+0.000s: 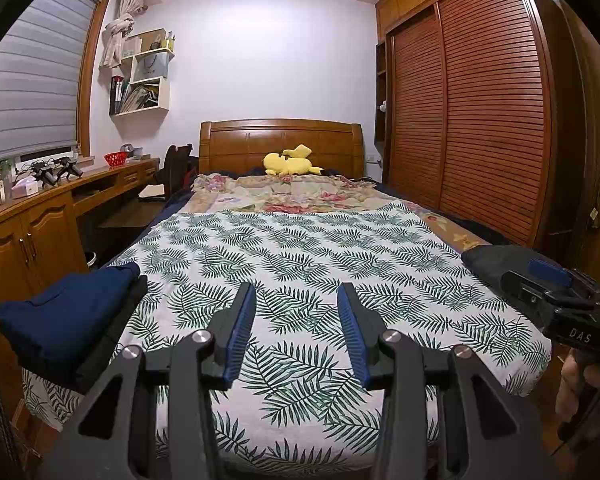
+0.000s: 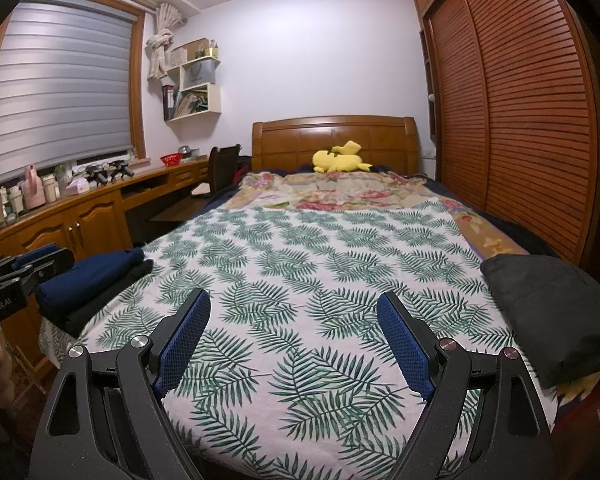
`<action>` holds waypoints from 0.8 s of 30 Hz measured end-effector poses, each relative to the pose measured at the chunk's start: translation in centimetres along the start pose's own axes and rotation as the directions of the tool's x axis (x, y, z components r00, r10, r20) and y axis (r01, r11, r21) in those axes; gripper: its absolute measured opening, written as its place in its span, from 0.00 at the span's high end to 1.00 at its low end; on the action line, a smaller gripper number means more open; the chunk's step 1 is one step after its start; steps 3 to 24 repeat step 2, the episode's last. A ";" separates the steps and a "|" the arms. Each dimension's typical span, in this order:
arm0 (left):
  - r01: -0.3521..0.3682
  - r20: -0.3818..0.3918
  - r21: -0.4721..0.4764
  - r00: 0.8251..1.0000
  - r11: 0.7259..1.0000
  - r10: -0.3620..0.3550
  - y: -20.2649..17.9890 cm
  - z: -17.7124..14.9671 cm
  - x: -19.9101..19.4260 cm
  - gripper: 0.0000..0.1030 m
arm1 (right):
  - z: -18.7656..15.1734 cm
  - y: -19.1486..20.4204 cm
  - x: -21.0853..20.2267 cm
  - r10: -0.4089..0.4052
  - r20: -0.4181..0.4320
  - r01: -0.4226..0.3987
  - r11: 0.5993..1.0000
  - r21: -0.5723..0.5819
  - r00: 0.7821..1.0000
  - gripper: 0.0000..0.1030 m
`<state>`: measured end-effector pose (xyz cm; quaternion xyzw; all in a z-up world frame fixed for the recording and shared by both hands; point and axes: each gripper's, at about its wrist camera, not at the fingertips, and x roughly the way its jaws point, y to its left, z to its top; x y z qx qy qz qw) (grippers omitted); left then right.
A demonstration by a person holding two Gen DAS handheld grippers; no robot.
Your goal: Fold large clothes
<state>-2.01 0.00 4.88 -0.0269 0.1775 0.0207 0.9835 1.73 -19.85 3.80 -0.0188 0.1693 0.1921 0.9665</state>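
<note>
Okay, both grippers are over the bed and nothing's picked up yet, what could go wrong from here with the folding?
1. The folded navy garment and the black one under it sit at the left edge of the bed, overhanging slightly; a sweep of the left gripper may knock them off.
2. The dark grey garment lies at the right edge, so dragging it could drop it to the floor.
3. The leaf-print sheet is loose; the right gripper may pinch it along with the clothing.

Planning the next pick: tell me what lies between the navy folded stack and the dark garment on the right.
Only bare leaf-print sheet separates the navy stack from the dark garment, as the right wrist view shows.
</note>
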 end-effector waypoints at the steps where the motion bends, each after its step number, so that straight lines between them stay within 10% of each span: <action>1: 0.001 0.000 0.000 1.000 1.000 -0.001 0.0 0.0 0.0 0.60 | 0.0 0.0 0.0 0.000 0.000 0.000 1.000 0.000 1.000 0.16; 24: 0.000 0.000 -0.001 1.000 1.000 0.000 0.0 0.0 0.0 0.60 | 0.0 0.0 0.0 0.000 0.000 0.000 1.000 0.001 1.000 0.15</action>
